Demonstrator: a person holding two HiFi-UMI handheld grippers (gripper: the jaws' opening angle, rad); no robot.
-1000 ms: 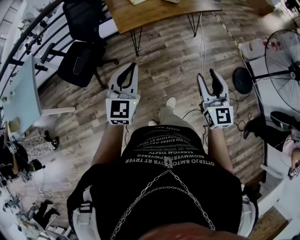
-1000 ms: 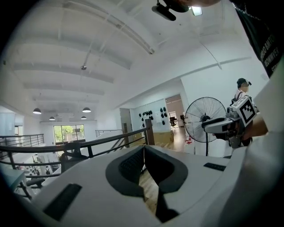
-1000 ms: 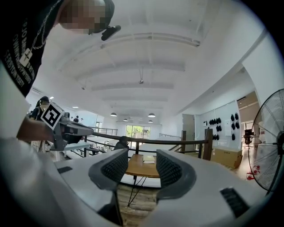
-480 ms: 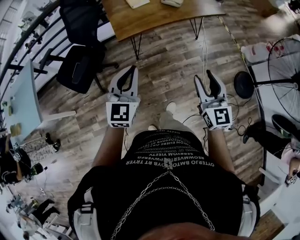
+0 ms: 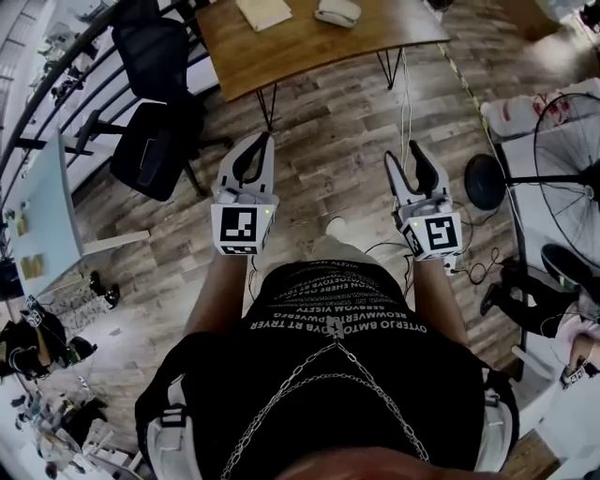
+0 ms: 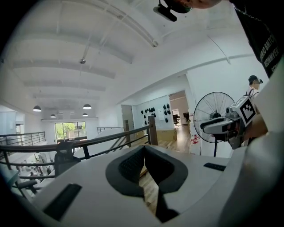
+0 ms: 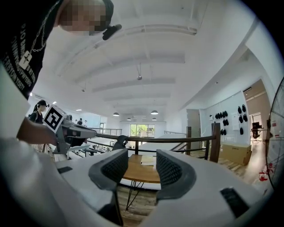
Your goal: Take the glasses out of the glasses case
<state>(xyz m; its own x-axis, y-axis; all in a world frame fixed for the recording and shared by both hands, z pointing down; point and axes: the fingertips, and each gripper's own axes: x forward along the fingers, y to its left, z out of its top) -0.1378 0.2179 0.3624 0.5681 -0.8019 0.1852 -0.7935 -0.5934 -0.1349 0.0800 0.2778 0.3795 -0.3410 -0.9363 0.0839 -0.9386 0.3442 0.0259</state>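
1. Beyond both pairs of jaws, well ahead of them in the head view, a wooden table (image 5: 309,42) stands on the plank floor.
2. On that table, far from either gripper, lies the glasses case (image 5: 337,11), a pale rounded thing. It is too small there to tell whether it is open.
3. Just to the left of the case, on the same table, lies a pale pad (image 5: 264,12).
4. The left gripper (image 5: 261,142) has its jaws together. In the left gripper view the dark pads meet at their tips and hold nothing, and only a thin slit lower down shows the floor.
5. The right gripper (image 5: 408,155) has its jaws apart and empty. In the right gripper view the table top shows through the gap, far ahead, with a pale flat thing on it that I cannot identify.
6. Both grippers are held side by side in front of the person's black shirt (image 5: 328,375), well apart from each other, with their jaws pointing towards the table.
7. Off to the left of the left jaws stands a black office chair (image 5: 150,141).
8. Off to the right of the right jaws stands a floor fan (image 5: 572,131).
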